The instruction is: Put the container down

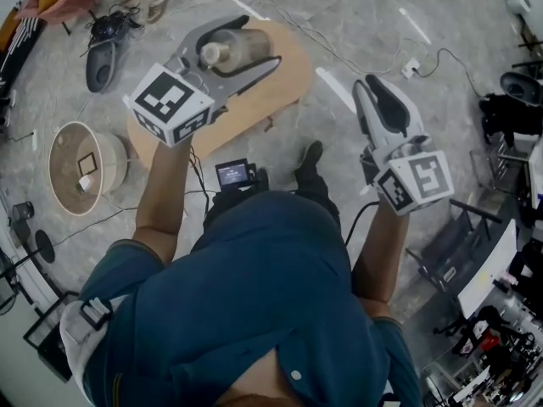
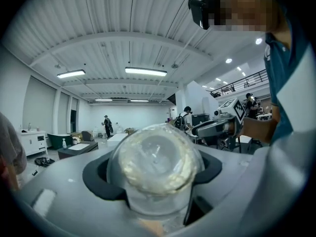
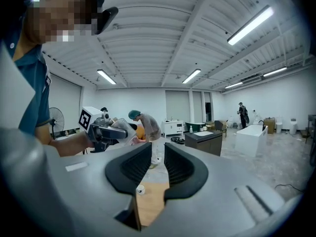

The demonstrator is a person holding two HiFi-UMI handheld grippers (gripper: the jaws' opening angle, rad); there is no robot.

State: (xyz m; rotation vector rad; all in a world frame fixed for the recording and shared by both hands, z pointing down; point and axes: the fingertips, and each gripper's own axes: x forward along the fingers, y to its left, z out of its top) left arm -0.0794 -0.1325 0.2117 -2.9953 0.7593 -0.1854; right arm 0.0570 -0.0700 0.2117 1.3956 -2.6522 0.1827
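While the person stands over a grey floor (image 1: 356, 24), the left gripper (image 1: 256, 44) grasps the container (image 1: 233, 49), a clear jar with a pale, crusted ring inside its wall. In the left gripper view the jar fills the space between the two dark pads, which stand wide apart and press on its sides, and one round end of it faces the camera. From the head view it lies on its side in the jaws, above the oval wooden table (image 1: 280, 79); whether it touches the tabletop cannot be told from there. The right gripper view shows that gripper and jar held up in the air at the left.

The right gripper (image 1: 373, 86) is off to the other side, well apart from the table and over bare floor. Its jaws are released, with only a narrow slot between the ribbed pads and nothing in it; through the slot a strip of the wooden tabletop shows.

Each gripper carries its marker cube near the hand. A round pale tub (image 1: 64, 142) stands on the floor left of the table, and a small device with a lit screen (image 1: 232, 174) lies near the person's shoes. Farther back, in the right gripper view, a person in a teal cap (image 3: 143, 126) bends forward.
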